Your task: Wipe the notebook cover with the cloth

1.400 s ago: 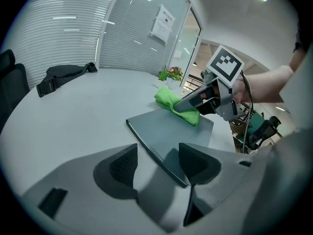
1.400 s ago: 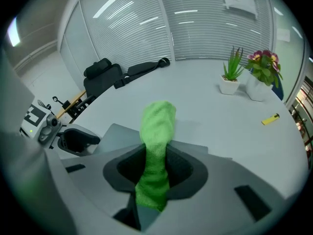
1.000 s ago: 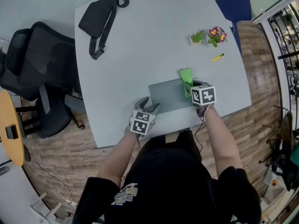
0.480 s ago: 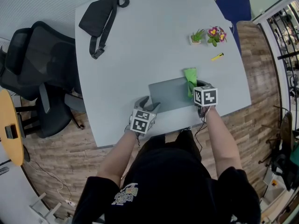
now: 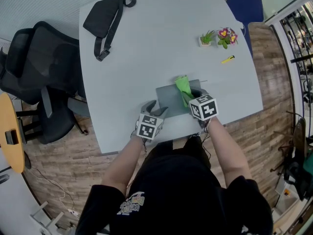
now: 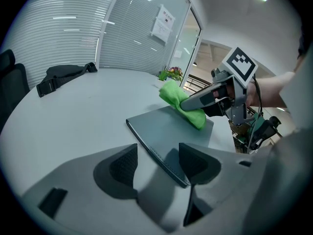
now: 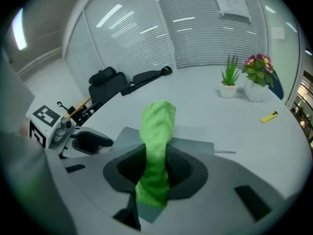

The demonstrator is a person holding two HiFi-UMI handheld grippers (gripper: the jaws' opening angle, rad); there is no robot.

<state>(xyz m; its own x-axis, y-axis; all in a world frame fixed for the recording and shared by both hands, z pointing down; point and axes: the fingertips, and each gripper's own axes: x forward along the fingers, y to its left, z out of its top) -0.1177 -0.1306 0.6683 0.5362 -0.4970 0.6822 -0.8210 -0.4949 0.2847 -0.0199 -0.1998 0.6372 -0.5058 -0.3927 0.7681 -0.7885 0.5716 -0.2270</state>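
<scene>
A grey notebook [image 5: 171, 101] lies flat near the table's front edge. My right gripper [image 5: 189, 96] is shut on a green cloth [image 5: 183, 86], which drapes onto the cover around its middle. In the right gripper view the cloth [image 7: 156, 131] stands up between the jaws, with the notebook [image 7: 195, 146] under it. My left gripper [image 5: 155, 110] is open at the notebook's near left corner. In the left gripper view that corner of the notebook [image 6: 166, 131] lies between the spread jaws, and the cloth [image 6: 178, 102] shows beyond in the right gripper [image 6: 203, 98].
A black sling bag [image 5: 105, 18] lies at the table's far left. Two small potted plants [image 5: 218, 37] and a yellow marker [image 5: 228, 59] sit at the far right. A black office chair [image 5: 39, 72] stands left of the table, a blue chair [image 5: 244, 4] behind it.
My right gripper has slid left with the cloth, from the notebook's right edge to about its middle. The left gripper has stayed put.
</scene>
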